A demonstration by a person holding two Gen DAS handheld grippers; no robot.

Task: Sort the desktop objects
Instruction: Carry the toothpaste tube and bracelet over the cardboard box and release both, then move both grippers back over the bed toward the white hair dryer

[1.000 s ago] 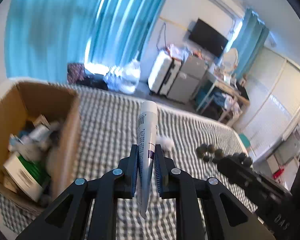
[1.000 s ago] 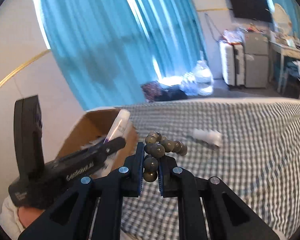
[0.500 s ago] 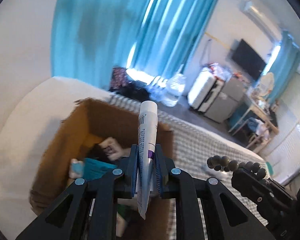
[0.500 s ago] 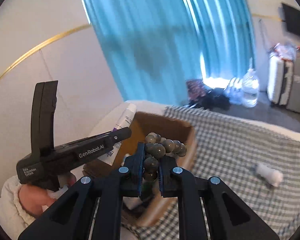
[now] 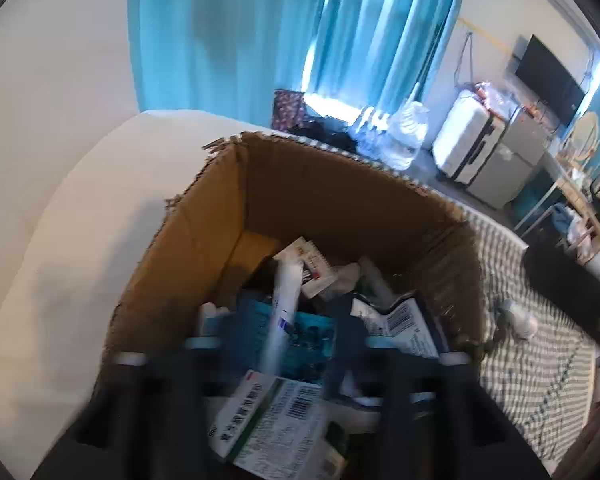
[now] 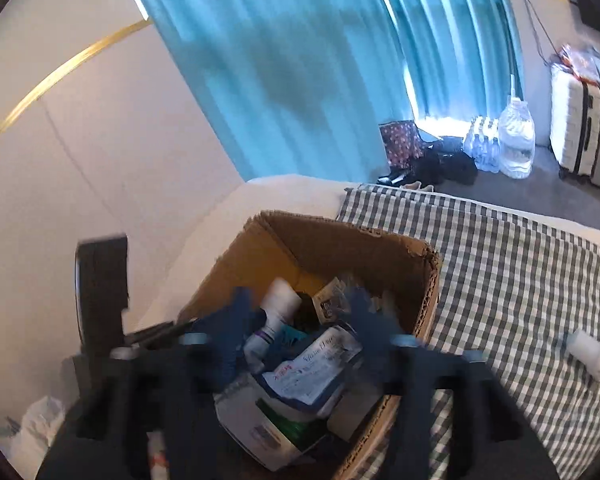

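An open cardboard box (image 5: 340, 168) (image 6: 340, 232) holds several packets and cartons. My left gripper (image 5: 286, 332) hangs over it, blurred, its jaws opening. The white tube (image 5: 284, 300) lies loose between them, nose down into the box, untouched by the pads. My right gripper (image 6: 300, 328) is also over the box with its jaws opening and nothing gripped. The tube (image 6: 274, 316) shows there among the contents. A dark blur by the box's right wall may be the bead string (image 5: 480, 344); I cannot tell for sure.
The box stands on a bed, at the edge of a checked cloth (image 6: 520, 280). A small white bottle (image 6: 590, 354) (image 5: 520, 320) lies on the cloth to the right. A white pillow (image 5: 80, 240) is left of the box; blue curtains hang behind.
Both grippers swung left and down from the checked cloth to above the box. The left let go of the tube, the right let go of the beads, and both sets of jaws spread.
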